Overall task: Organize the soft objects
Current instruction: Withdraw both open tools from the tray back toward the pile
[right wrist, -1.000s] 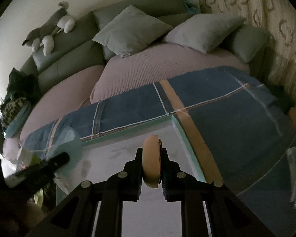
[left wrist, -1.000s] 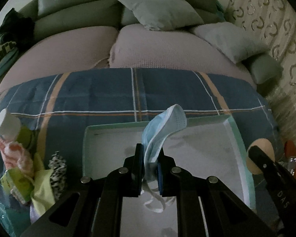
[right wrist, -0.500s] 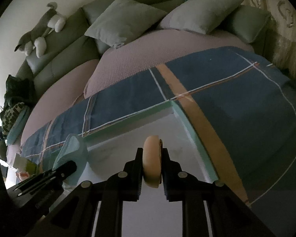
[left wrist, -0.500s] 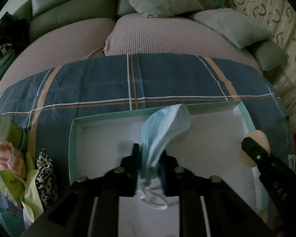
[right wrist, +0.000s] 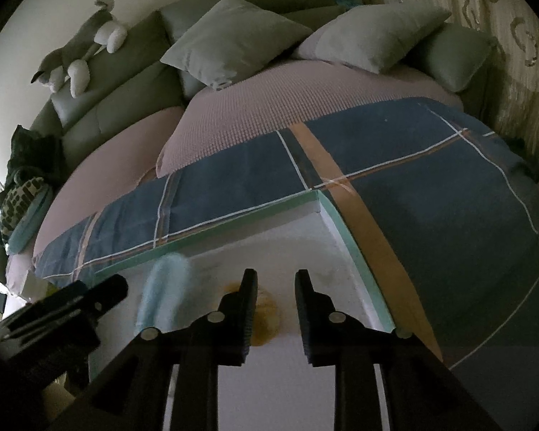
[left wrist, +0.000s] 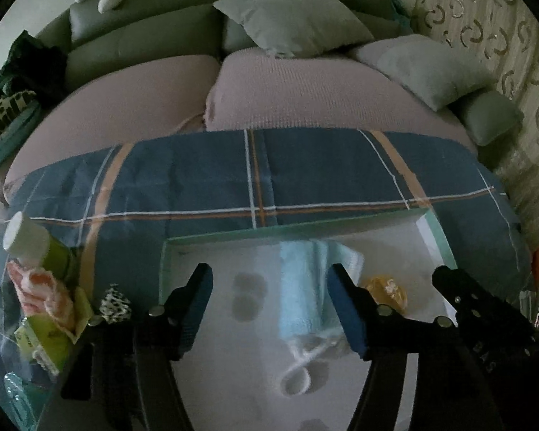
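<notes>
Both tools spread and let go: left tool point(left wrist: 269, 287) drops the face mask point(left wrist: 302, 287), right tool point(right wrist: 275, 309) the sponge puff point(right wrist: 266, 318), into the box point(left wrist: 438, 230).

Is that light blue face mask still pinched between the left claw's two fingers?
No, the light blue face mask lies loose in the white box with a green rim, between the opening left claw's spread fingers.
</notes>
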